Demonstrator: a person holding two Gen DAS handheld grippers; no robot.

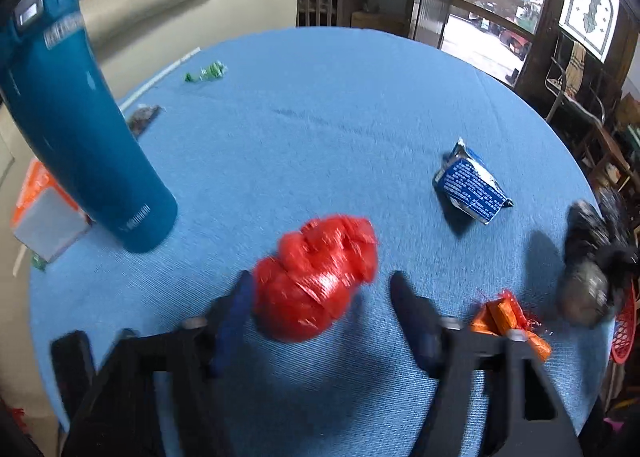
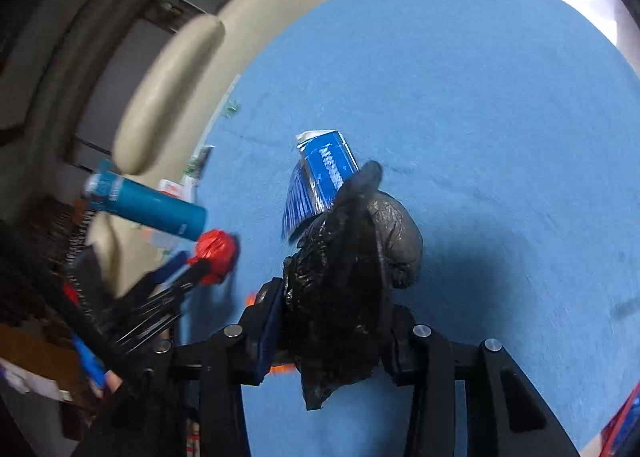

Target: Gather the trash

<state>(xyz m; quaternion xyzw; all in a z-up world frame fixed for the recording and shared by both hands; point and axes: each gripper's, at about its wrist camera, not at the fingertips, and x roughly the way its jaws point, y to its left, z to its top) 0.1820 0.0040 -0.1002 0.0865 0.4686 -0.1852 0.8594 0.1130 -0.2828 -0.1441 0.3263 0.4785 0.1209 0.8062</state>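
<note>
My left gripper (image 1: 320, 289) is open over the blue round table (image 1: 320, 97). A crumpled red plastic bag (image 1: 316, 277) lies between its fingers, close to the left finger. My right gripper (image 2: 332, 297) is shut on a black trash bag (image 2: 344, 277) and holds it above the table; the bag also shows in the left wrist view (image 1: 592, 265). A blue snack wrapper (image 1: 470, 187) lies on the table beyond the red bag, and just past the black bag in the right wrist view (image 2: 320, 173). Orange wrappers (image 1: 504, 317) lie right of my left gripper.
A tall teal bottle (image 1: 76, 129) stands at the table's left side. A green candy wrapper (image 1: 208, 72), a dark wrapper (image 1: 142, 117) and a white straw (image 1: 160, 75) lie at the far left edge. An orange-white box (image 1: 44, 213) sits behind the bottle. A cream sofa (image 1: 180, 5) stands beyond.
</note>
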